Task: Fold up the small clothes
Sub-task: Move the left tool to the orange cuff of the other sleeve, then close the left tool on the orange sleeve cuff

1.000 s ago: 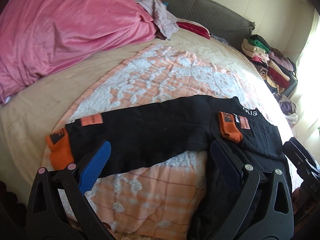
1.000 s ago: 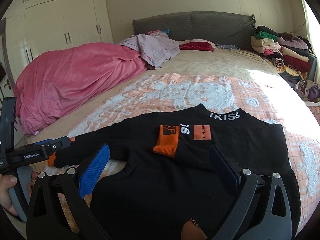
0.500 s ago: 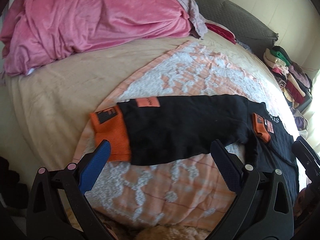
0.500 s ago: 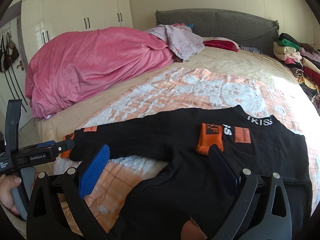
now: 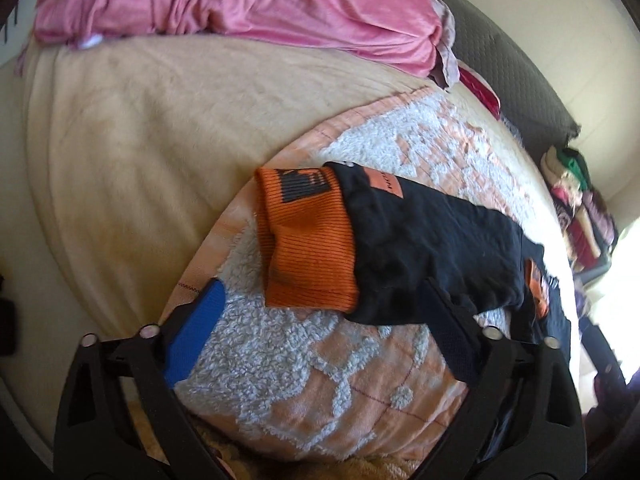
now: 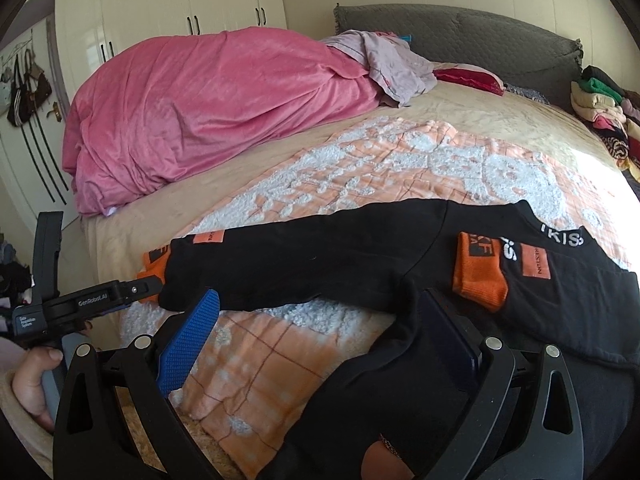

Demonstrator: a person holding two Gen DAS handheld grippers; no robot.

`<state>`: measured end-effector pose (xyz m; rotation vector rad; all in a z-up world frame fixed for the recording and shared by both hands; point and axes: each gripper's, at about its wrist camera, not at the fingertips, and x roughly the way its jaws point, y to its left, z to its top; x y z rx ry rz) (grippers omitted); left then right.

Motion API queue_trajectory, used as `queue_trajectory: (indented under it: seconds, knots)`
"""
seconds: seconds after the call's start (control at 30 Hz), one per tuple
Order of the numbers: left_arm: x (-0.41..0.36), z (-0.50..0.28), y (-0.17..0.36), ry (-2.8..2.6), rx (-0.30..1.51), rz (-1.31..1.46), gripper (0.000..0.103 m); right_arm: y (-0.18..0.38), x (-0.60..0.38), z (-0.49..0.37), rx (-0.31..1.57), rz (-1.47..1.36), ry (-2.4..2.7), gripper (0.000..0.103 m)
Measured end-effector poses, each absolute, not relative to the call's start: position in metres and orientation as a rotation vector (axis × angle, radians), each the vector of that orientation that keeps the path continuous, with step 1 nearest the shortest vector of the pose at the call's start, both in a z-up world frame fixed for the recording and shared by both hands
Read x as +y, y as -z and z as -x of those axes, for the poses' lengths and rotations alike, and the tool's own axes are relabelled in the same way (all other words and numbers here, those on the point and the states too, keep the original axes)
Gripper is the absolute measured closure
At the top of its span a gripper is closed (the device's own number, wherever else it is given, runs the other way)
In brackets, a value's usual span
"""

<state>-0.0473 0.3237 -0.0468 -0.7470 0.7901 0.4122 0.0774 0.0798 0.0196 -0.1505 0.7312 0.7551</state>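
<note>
A small black sweater [image 6: 400, 264] with orange cuffs lies flat on the bed. Its left sleeve stretches out to the left and ends in an orange cuff [image 5: 308, 240]. The other sleeve is folded over the chest, its orange cuff [image 6: 480, 272] below the collar. My left gripper [image 5: 320, 300] is open and empty, its fingers on either side of the outstretched cuff, just short of it. It also shows in the right wrist view [image 6: 132, 292] beside that cuff. My right gripper [image 6: 320, 300] is open and empty over the sweater's lower body.
The sweater rests on an orange-and-white blanket [image 6: 400, 168] over a beige bedsheet [image 5: 120, 140]. A pink duvet [image 6: 200, 108] is heaped at the back left. Stacked clothes [image 6: 604, 120] sit at the right by the grey headboard [image 6: 480, 36]. The bed edge is near.
My left gripper has swung left along the outstretched sleeve and closed in on its orange cuff. My right gripper has shifted a little to the left. Both stay open.
</note>
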Motion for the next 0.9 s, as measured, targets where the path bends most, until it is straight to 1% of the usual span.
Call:
queue_trajectory:
  seconds: [0.13, 0.27, 0.37, 0.4, 0.47, 0.5, 0.53, 0.6, 0.9]
  knots:
    - [0.329, 0.045, 0.051, -0.424, 0.772, 0.777, 0.03, -0.014, 0.08, -0.079, 0.749, 0.135, -0.754, 0.005]
    - [0.333, 0.038, 0.052, -0.44, 0.773, 0.774, 0.031, -0.01, 0.076, -0.08, 0.762, 0.113, -0.743, 0.005]
    - [0.335, 0.033, 0.05, -0.449, 0.766, 0.76, 0.046, -0.008, 0.07, -0.082, 0.771, 0.092, -0.731, 0.005]
    - [0.336, 0.031, 0.05, -0.446, 0.764, 0.759, 0.053, -0.007, 0.068, -0.082, 0.773, 0.085, -0.728, 0.005]
    - [0.337, 0.027, 0.049, -0.433, 0.762, 0.754, 0.06, -0.006, 0.063, -0.084, 0.781, 0.067, -0.718, 0.005]
    - [0.337, 0.026, 0.049, -0.423, 0.758, 0.75, 0.067, -0.005, 0.061, -0.085, 0.786, 0.055, -0.713, 0.005]
    - [0.338, 0.025, 0.048, -0.414, 0.752, 0.751, 0.077, -0.005, 0.058, -0.086, 0.79, 0.047, -0.71, 0.005]
    - [0.337, 0.025, 0.046, -0.375, 0.727, 0.77, 0.086, -0.007, 0.052, -0.088, 0.792, 0.032, -0.703, 0.005]
    - [0.321, 0.028, 0.003, -0.319, 0.625, 0.723, 0.088, -0.012, 0.021, -0.095, 0.782, -0.048, -0.662, 0.005]
